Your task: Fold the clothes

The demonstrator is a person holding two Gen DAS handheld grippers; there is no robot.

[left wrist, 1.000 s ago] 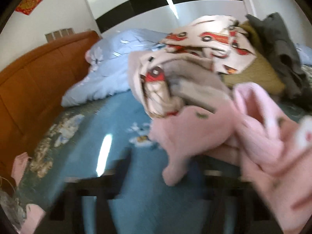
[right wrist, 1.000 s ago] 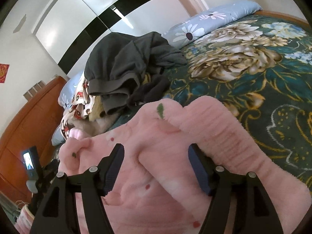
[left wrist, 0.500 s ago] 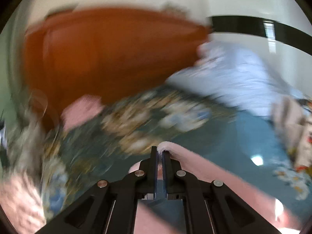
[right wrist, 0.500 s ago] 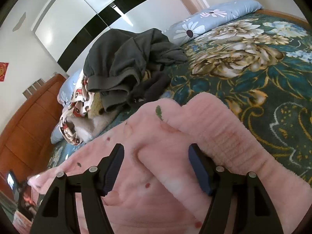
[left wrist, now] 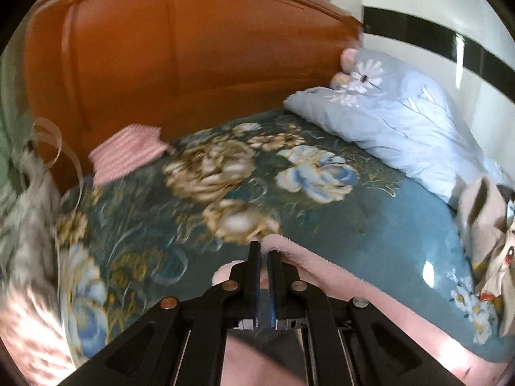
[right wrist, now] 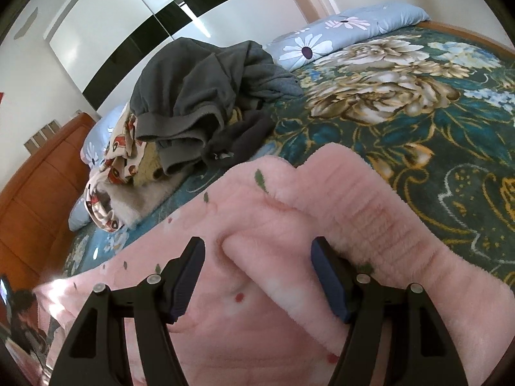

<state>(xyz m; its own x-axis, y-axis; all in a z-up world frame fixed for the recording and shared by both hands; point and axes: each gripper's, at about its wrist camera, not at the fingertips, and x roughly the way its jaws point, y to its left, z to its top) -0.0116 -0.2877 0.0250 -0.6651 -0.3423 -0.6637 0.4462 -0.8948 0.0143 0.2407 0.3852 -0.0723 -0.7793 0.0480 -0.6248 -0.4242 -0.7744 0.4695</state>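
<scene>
Left tongs (left wrist: 264,252) pinch pink fleece (right wrist: 289,225) edge; right tongs (right wrist: 257,257) wide apart.

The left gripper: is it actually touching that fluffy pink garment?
Touching. The left wrist view shows the left gripper shut on the pink garment's edge, fleece pinched between its pads.

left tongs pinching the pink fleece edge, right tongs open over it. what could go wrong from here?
1. The left tongs grip only a thin edge of the pink fleece garment; a pull could slip it free.
2. The right tongs are open around a raised fold, holding nothing, so that side may sag or bunch.
3. The clothes pile lies close beside the fleece; spreading it could snag or drag those items.
</scene>
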